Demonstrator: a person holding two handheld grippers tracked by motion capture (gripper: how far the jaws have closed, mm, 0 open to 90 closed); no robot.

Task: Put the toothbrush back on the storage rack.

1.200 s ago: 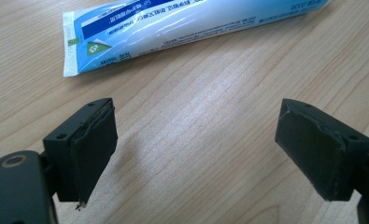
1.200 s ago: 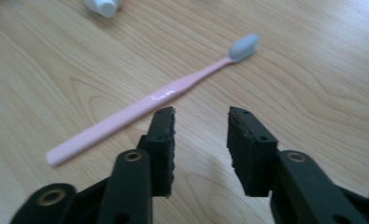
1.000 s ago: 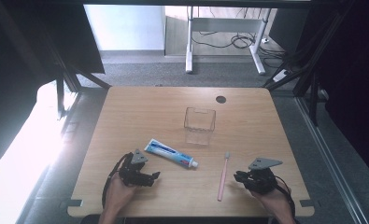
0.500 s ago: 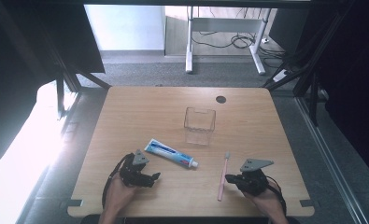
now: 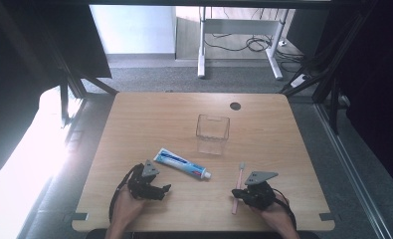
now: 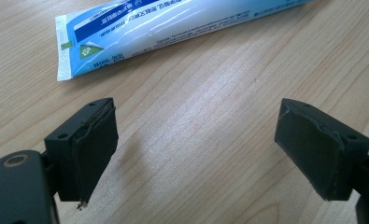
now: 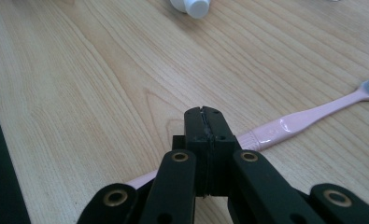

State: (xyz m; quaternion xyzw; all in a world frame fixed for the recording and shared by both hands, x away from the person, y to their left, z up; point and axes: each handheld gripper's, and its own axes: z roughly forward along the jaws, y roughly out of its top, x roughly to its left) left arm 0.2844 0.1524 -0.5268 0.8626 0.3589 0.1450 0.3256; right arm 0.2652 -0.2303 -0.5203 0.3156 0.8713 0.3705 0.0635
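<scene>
A pink toothbrush lies on the wooden table near its front edge, head pointing away from me. My right gripper rests low over its handle with jaws pressed together. In the right gripper view the handle passes behind the shut gripper; whether the pads pinch it is hidden. A blue and white toothpaste tube lies left of the brush. My left gripper sits just in front of it, open and empty. In the left gripper view the open left gripper frames bare wood, with the tube beyond.
A clear square cup stands upright mid-table, beyond the tube and brush. A round cable hole sits near the far edge. The tube's white cap points toward the right gripper.
My right hand has slid left and a little down, from beside the toothbrush to over its handle. The left hand, tube, brush and cup have stayed put.
</scene>
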